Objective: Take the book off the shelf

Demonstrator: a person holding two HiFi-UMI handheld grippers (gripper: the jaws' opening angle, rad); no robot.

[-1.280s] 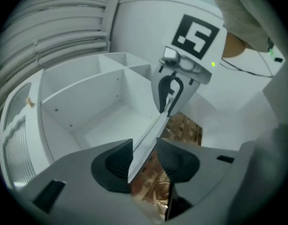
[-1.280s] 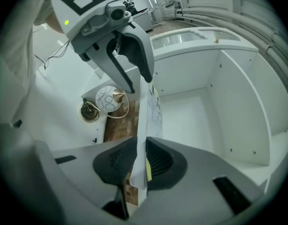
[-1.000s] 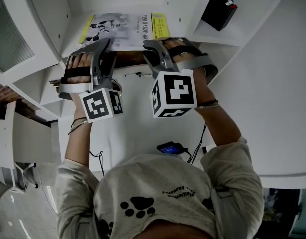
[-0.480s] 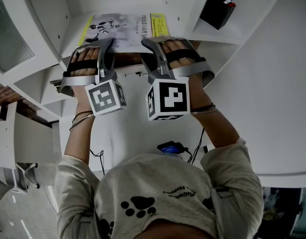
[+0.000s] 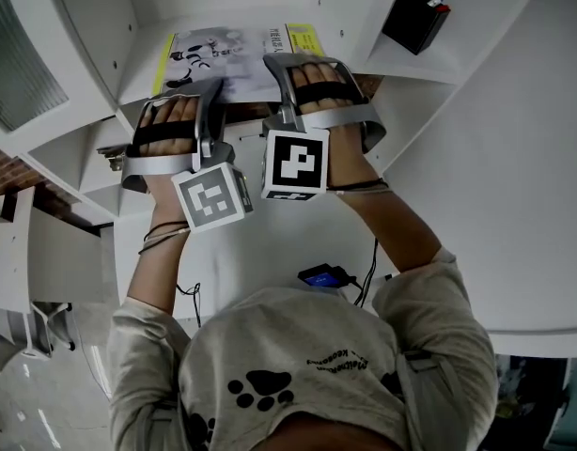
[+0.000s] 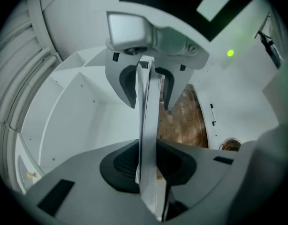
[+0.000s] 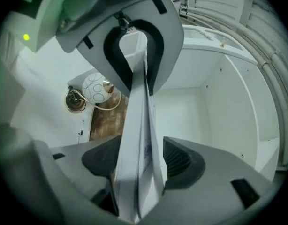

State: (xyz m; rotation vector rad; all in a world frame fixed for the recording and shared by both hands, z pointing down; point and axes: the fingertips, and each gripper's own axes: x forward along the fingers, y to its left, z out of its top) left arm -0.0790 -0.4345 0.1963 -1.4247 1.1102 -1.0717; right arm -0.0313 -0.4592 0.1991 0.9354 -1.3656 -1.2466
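Both arms are raised at the front edge of the white shelf (image 5: 143,78): the thin grey-and-yellow book (image 5: 234,50) is pinched by the closing left gripper (image 5: 211,90) and straddled by the opening right gripper (image 5: 272,64).

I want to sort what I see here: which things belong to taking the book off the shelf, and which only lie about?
For the job: book; shelf; left gripper, jaws closing on the book; right gripper, jaws opening, the book between them.
Lying about: black box in the next compartment; small blue-lit device below.
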